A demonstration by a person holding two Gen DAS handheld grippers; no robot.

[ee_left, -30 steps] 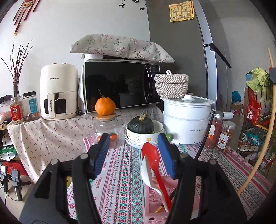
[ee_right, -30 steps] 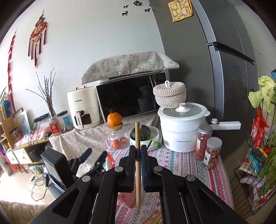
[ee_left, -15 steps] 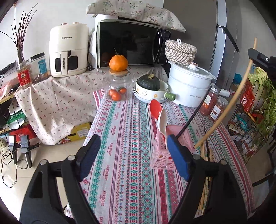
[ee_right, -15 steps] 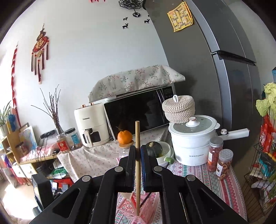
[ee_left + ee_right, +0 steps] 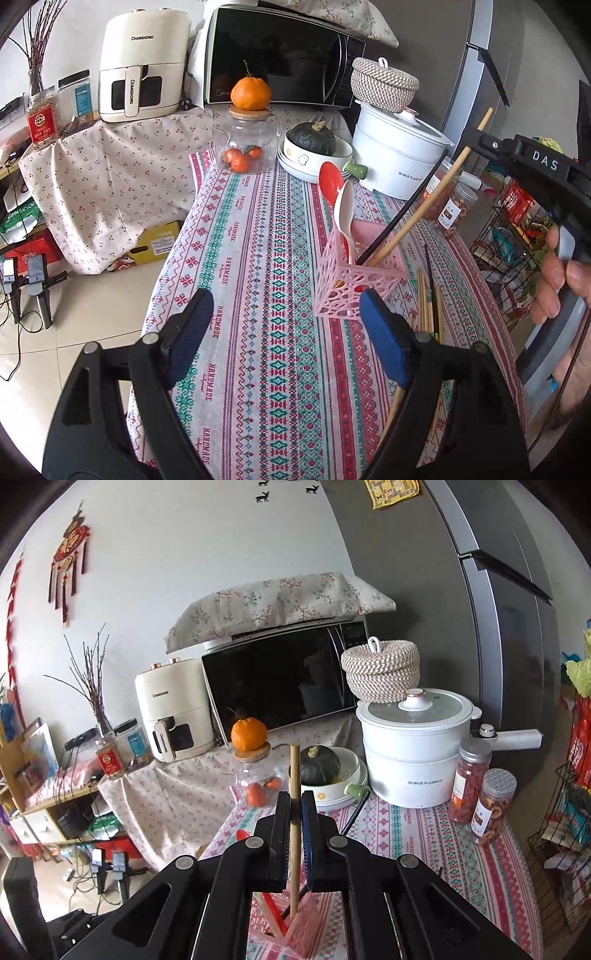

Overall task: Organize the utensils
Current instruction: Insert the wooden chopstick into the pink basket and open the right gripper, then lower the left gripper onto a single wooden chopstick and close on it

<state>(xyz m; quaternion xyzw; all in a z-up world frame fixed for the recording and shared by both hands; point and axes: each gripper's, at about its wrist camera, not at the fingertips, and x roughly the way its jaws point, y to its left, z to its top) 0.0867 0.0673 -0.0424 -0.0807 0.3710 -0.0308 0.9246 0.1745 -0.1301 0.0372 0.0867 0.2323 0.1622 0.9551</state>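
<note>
A pink lattice utensil basket (image 5: 356, 280) stands on the patterned tablecloth (image 5: 266, 332). It holds a red spoon (image 5: 330, 181), a white spoon (image 5: 344, 210) and a black chopstick (image 5: 402, 210). My right gripper (image 5: 294, 801) is shut on a wooden chopstick (image 5: 294, 849), whose lower end reaches into the basket (image 5: 299, 928); the chopstick also shows in the left wrist view (image 5: 428, 203). My left gripper (image 5: 282, 321) is open and empty, just in front of the basket. Several loose chopsticks (image 5: 428, 306) lie on the cloth right of the basket.
Behind the basket stand a glass jar (image 5: 245, 147) topped by an orange, a bowl with a dark squash (image 5: 312, 142), a white pot (image 5: 397, 158) and two snack jars (image 5: 452, 210). A microwave (image 5: 280, 59) and an air fryer (image 5: 142, 62) stand at the back. A wire rack (image 5: 517, 236) stands on the right.
My left gripper has pulled back and up from the basket, still open. My right gripper has lowered the wooden chopstick so its end stands inside the basket.
</note>
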